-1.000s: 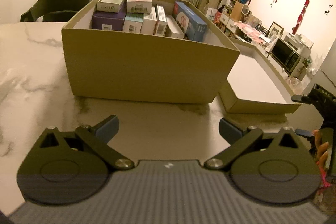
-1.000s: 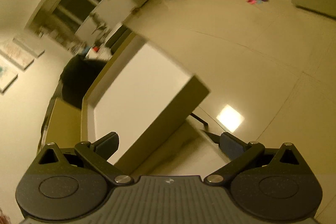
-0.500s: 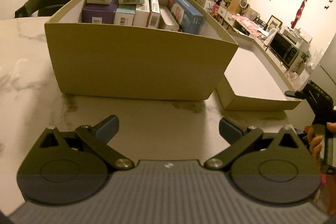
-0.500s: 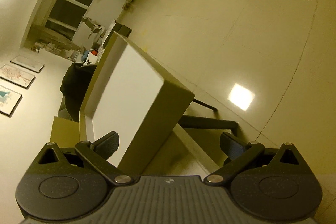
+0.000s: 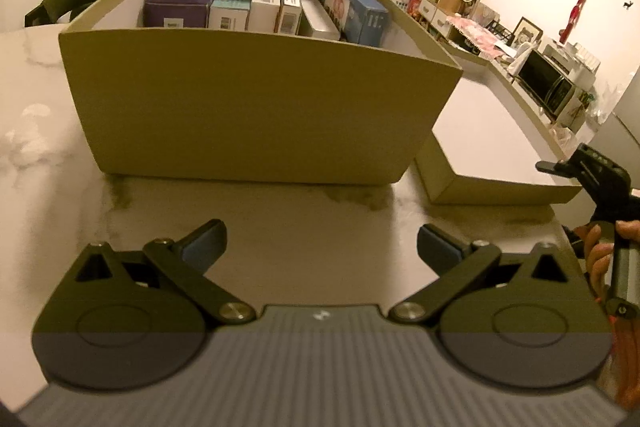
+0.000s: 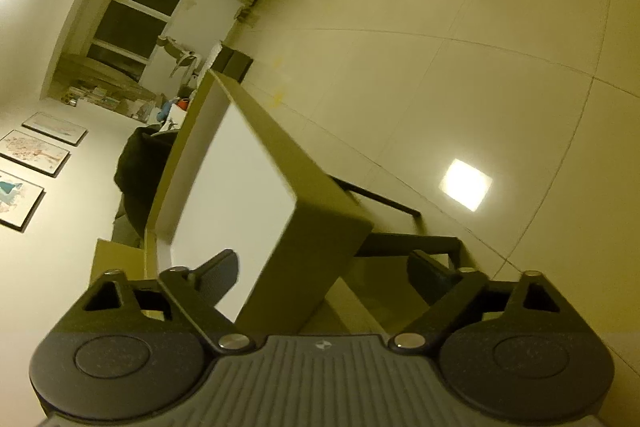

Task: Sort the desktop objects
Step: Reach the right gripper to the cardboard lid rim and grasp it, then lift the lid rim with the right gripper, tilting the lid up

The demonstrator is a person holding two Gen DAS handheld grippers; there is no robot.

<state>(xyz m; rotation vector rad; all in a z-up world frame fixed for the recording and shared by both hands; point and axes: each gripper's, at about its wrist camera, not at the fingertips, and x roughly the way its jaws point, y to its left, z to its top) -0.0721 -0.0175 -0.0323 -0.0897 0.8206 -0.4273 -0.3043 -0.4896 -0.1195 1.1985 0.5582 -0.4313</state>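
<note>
Your left gripper (image 5: 322,241): jaws wide open, empty, over white marble tabletop (image 5: 48,99). Tan cardboard box (image 5: 256,115) packed with small cartons straight ahead of jaws. Shallow tan box lid (image 5: 496,147), white inside up, ahead to right. Your right gripper (image 6: 324,273): jaws just been closing, still apart, lid's corner (image 6: 320,239) between them, pads not touching.

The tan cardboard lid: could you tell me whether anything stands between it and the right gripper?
Nothing visible does. The tan cardboard lid's near corner lies between the right gripper's open jaws, which have just been closing but do not yet press it.
</note>
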